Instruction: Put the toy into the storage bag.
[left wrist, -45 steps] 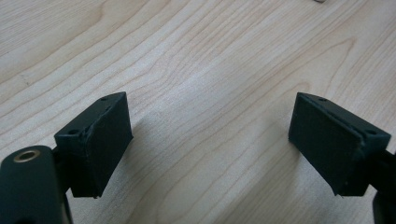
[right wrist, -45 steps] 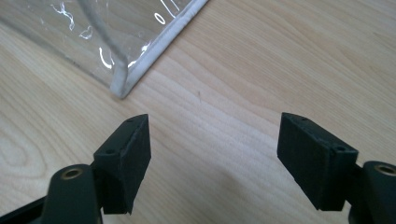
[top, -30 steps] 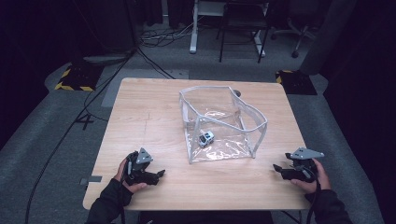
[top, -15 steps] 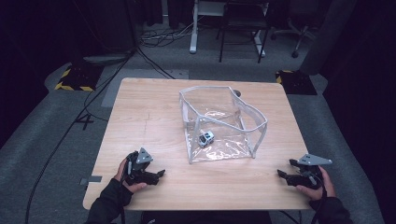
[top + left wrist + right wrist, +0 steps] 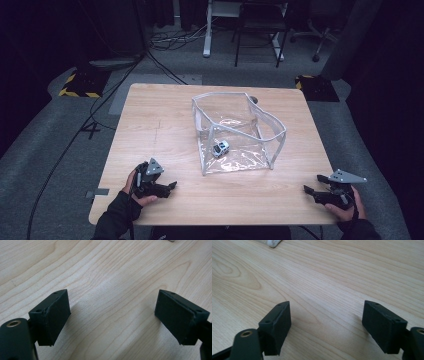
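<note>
Both grippers parked at the near table edge, toy car sitting inside the clear bag.

I read this as either end or start of a cycle: the small grey-and-white toy car (image 5: 220, 148) lies on the floor of the clear plastic bag (image 5: 272, 131), which stands open-topped mid-table (image 5: 160, 120), white-trimmed rim slumped and uneven, walls glossy and creased. My left gripper (image 5: 167, 187) rests near the front-left corner, jaws spread wide, nothing between them; my right gripper (image 5: 311, 192) at the front-right edge is likewise wide apart and empty. Both are well apart from the bag. If placing was the job, I judge it done; nothing else loose to pack.
</note>
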A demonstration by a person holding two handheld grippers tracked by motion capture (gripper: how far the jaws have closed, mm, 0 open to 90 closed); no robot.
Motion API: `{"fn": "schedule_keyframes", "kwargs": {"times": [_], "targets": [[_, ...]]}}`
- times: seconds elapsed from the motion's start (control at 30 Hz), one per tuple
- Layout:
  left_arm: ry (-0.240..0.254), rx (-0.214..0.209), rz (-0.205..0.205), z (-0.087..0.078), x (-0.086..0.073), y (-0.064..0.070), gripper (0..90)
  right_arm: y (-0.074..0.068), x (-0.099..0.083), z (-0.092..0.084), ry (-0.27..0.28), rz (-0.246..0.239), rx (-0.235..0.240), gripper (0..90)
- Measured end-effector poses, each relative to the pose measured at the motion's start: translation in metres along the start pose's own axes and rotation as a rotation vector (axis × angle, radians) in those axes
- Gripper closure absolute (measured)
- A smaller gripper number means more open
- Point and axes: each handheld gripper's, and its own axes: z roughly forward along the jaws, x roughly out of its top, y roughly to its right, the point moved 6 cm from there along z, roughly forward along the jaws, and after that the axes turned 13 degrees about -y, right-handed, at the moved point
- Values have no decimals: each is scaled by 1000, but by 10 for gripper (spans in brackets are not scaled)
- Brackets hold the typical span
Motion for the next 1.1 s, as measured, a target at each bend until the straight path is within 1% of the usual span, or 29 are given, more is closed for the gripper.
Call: {"fn": "schedule_keyframes", "kwargs": {"times": [0.03, 0.53, 0.6, 0.73, 0.8, 0.83, 0.9, 1.1], "targets": [[0, 0, 1, 0, 0, 0, 133, 0, 0, 0, 1, 10, 2, 232], [-1, 2, 1, 0, 0, 0, 132, 0, 0, 0, 1, 10, 1, 232], [-1, 2, 1, 0, 0, 0, 132, 0, -1, 0, -1, 13, -5, 232], [-3, 4, 3, 0, 0, 0, 132, 0, -1, 0, -1, 16, -4, 231], [-2, 1, 0, 0, 0, 0, 132, 0, 0, 0, 1, 26, -2, 232], [3, 9, 0, 0, 0, 0, 131, 0, 0, 0, 0, 25, -2, 232], [5, 8, 7, 0, 1, -1, 129, 0, 0, 0, 0, 25, -2, 232], [5, 11, 8, 0, 1, -1, 128, 0, 0, 0, 0, 25, -2, 232]]}}
